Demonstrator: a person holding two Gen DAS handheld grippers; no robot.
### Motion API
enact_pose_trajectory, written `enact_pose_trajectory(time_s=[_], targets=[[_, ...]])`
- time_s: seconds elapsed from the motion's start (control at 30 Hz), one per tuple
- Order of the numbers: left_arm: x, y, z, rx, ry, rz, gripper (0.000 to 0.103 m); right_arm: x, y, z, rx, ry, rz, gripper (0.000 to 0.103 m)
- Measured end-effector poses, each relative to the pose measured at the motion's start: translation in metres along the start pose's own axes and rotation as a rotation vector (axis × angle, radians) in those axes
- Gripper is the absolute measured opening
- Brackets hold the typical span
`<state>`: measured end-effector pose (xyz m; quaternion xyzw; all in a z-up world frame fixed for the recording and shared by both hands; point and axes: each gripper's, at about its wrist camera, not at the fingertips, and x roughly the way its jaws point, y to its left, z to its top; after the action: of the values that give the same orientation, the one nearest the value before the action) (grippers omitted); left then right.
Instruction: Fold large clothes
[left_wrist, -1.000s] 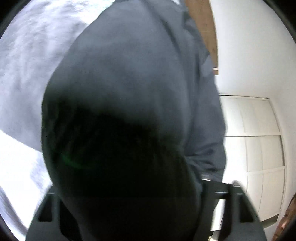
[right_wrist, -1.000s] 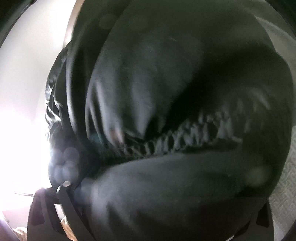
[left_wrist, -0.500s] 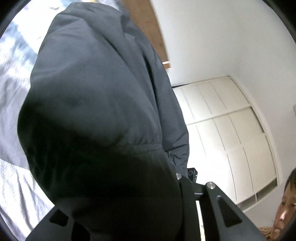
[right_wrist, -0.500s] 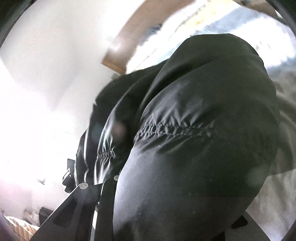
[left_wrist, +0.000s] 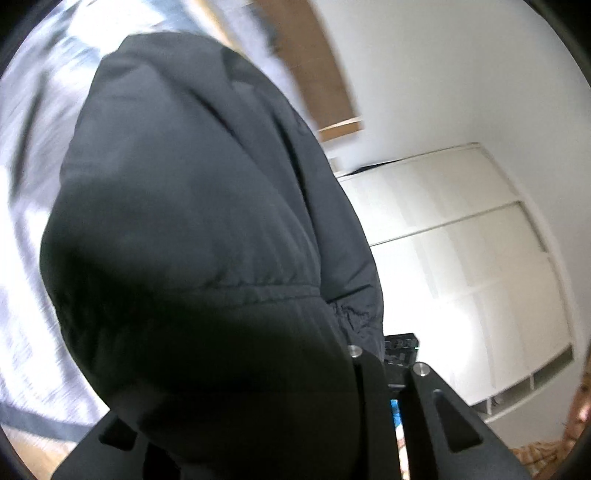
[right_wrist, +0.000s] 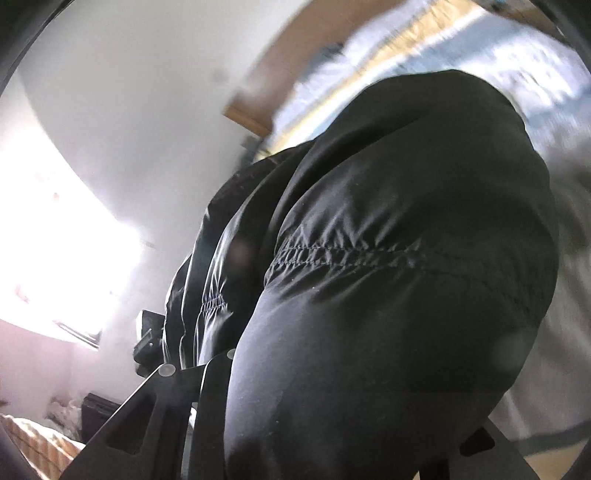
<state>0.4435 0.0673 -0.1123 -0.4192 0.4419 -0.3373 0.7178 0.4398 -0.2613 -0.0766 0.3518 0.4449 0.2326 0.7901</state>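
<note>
A dark padded jacket (left_wrist: 192, 229) hangs lifted above the bed and fills most of both views. In the left wrist view it bulges over the left finger, and my left gripper (left_wrist: 388, 365) is shut on its edge, with only the two bolted fingertips (left_wrist: 421, 369) showing. In the right wrist view the same jacket (right_wrist: 388, 277), with a gathered seam across it, drapes over the right finger. My right gripper (right_wrist: 199, 363) is shut on the fabric there. Behind each pair of tips a black device peeks out beside the jacket.
A bed with a light patterned cover (left_wrist: 26, 229) lies below, with a wooden headboard (left_wrist: 314, 62) against a white wall. White wardrobe doors (left_wrist: 461, 258) stand to the right, and part of a person (left_wrist: 581, 402) shows at that edge. A bright window (right_wrist: 55, 240) glares on the left.
Both grippers have closed on the jacket and risen, lifting it off the bed. Both views have rolled, so more wall, wardrobe and headboard show around the fabric.
</note>
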Motion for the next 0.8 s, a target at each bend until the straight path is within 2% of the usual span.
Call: enact_pose_trajectory(time_s=[0.1,0.17,0.27,0.37,0.4,0.43,0.53,0.6,0.63,0.73,0.8], targets=[[0.001,0.039,-0.013,-0.06,0.008,0.06,0.021,0.012,-0.031,-0.019,0.049,0.007,-0.014,0.025],[-0.005,0.053,-0.013,-0.062,0.003,0.094,0.024,-0.004,-0.043,-0.032,0.043,0.008,-0.027,0.027],[-0.018,0.067,-0.005,-0.005,0.025,0.142,0.034,0.0,-0.046,-0.038,-0.006,0.035,-0.063,0.036],[-0.021,0.08,-0.001,0.028,0.04,0.179,0.047,0.0,-0.07,-0.021,-0.028,0.039,-0.087,0.049],[-0.032,0.078,-0.002,0.03,0.037,0.181,0.052,-0.001,-0.077,-0.017,-0.026,0.032,-0.091,0.053],[-0.034,0.082,-0.002,0.027,0.027,0.176,0.055,-0.01,-0.086,-0.03,-0.023,0.022,-0.091,0.055],[-0.035,0.081,0.011,0.03,0.014,0.145,0.059,-0.03,-0.089,-0.047,-0.019,-0.016,-0.085,0.063],[-0.032,0.081,0.035,0.045,0.014,0.141,0.061,-0.031,-0.092,-0.056,-0.02,-0.04,-0.084,0.071],[-0.035,0.082,0.036,0.051,0.014,0.136,0.061,-0.03,-0.096,-0.058,-0.018,-0.048,-0.084,0.073],[-0.081,0.1,0.024,0.068,0.0,0.139,0.061,-0.048,-0.11,-0.074,-0.016,-0.099,-0.106,0.083],[-0.096,0.1,0.021,0.075,-0.025,0.133,0.061,-0.06,-0.115,-0.083,-0.014,-0.137,-0.128,0.09]])
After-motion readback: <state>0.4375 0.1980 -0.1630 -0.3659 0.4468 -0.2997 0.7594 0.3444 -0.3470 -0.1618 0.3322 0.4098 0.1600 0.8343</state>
